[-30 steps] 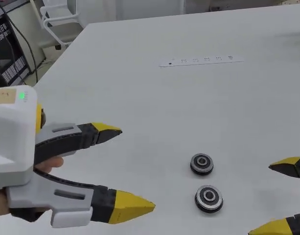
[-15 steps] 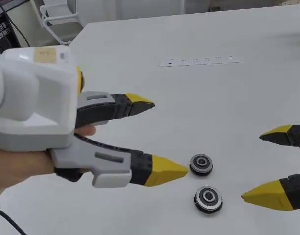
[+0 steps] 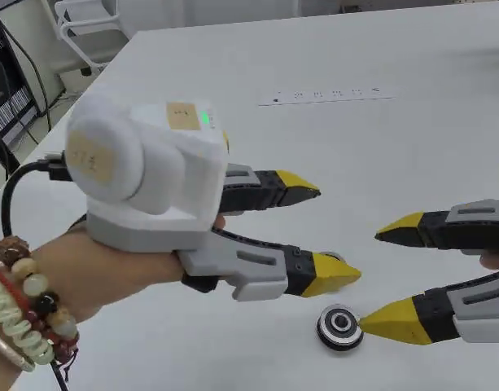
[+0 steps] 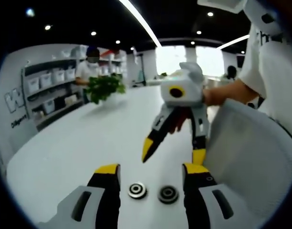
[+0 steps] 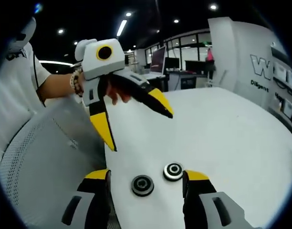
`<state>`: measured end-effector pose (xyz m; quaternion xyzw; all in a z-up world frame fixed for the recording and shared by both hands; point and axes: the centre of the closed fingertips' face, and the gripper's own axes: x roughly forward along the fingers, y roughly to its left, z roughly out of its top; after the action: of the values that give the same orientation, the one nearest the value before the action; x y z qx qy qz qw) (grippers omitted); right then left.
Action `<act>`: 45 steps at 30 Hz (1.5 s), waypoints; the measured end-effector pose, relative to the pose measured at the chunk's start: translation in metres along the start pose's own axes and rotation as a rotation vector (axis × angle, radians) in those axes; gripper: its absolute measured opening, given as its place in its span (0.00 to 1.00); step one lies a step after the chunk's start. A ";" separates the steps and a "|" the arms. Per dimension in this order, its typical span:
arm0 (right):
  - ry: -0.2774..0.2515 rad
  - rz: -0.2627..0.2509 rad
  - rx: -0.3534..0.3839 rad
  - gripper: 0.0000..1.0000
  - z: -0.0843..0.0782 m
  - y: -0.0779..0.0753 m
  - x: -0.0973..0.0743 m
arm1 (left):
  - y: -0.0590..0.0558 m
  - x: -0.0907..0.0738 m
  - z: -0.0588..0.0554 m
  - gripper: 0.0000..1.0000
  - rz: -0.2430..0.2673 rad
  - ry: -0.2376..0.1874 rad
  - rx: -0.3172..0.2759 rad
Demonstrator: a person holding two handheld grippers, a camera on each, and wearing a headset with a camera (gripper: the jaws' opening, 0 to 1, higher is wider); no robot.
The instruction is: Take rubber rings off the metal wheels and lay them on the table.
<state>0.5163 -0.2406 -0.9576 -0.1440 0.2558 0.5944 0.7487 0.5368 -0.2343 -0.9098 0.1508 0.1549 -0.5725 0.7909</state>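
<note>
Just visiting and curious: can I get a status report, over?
Left gripper open, right gripper open, both empty. Near wheel and far wheel on table, rubber rings not yet off. Nothing in the way.

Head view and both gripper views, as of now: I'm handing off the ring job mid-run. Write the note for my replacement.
Left gripper: open, empty, above the table by the wheels.
Right gripper: open, empty, lower tip close to the near wheel.
Far wheel lies beside it; both lie flat on the table.
Done: nothing; the black rubber rings appear to be on both wheels.
Left: pull off both rings and lay them on the table.
</note>
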 end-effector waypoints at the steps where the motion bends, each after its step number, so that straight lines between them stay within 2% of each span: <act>1: 0.014 0.006 -0.009 0.58 -0.003 0.001 0.002 | -0.001 0.002 -0.002 0.53 -0.007 0.003 -0.005; 3: 0.048 0.017 -0.024 0.55 -0.012 0.004 0.007 | -0.001 0.008 -0.007 0.52 -0.017 0.001 -0.015; 4: 0.070 0.031 -0.029 0.54 -0.018 0.006 0.010 | 0.000 0.011 -0.010 0.52 -0.020 -0.004 -0.039; 10: 0.103 0.051 -0.018 0.49 -0.031 0.011 0.021 | 0.001 0.022 -0.032 0.48 -0.001 0.019 -0.057; 13: 0.090 0.036 0.033 0.44 -0.034 0.007 0.024 | -0.001 0.025 -0.041 0.46 0.008 0.010 -0.103; 15: 0.108 0.029 0.080 0.41 -0.041 0.005 0.026 | -0.004 0.026 -0.046 0.43 0.007 0.019 -0.122; 20: 0.157 0.037 0.055 0.39 -0.054 0.008 0.031 | -0.011 0.031 -0.049 0.38 -0.017 0.019 -0.123; 27: 0.176 0.022 0.037 0.35 -0.059 0.005 0.031 | -0.018 0.040 -0.067 0.23 -0.019 0.052 -0.104; 29: 0.172 0.015 0.040 0.32 -0.059 0.003 0.031 | -0.022 0.042 -0.071 0.23 -0.043 0.072 -0.109; 32: 0.161 0.010 0.051 0.30 -0.058 0.002 0.030 | -0.025 0.044 -0.076 0.24 -0.047 0.086 -0.098; 36: 0.157 0.011 0.062 0.27 -0.059 0.001 0.030 | -0.029 0.044 -0.087 0.23 -0.066 0.130 -0.081; 37: 0.161 0.011 0.061 0.26 -0.059 0.001 0.030 | -0.031 0.044 -0.085 0.23 -0.069 0.120 -0.068; 38: 0.163 0.010 0.059 0.26 -0.060 0.001 0.030 | -0.029 0.043 -0.087 0.21 -0.057 0.135 -0.067; 42: 0.160 0.015 0.054 0.26 -0.059 0.002 0.030 | -0.028 0.043 -0.085 0.20 -0.058 0.130 -0.038; 45: 0.156 0.015 0.052 0.23 -0.058 0.002 0.031 | -0.030 0.042 -0.085 0.17 -0.066 0.130 -0.040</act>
<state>0.5068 -0.2452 -1.0229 -0.1686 0.3299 0.5800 0.7255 0.5145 -0.2445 -1.0062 0.1667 0.2222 -0.5841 0.7627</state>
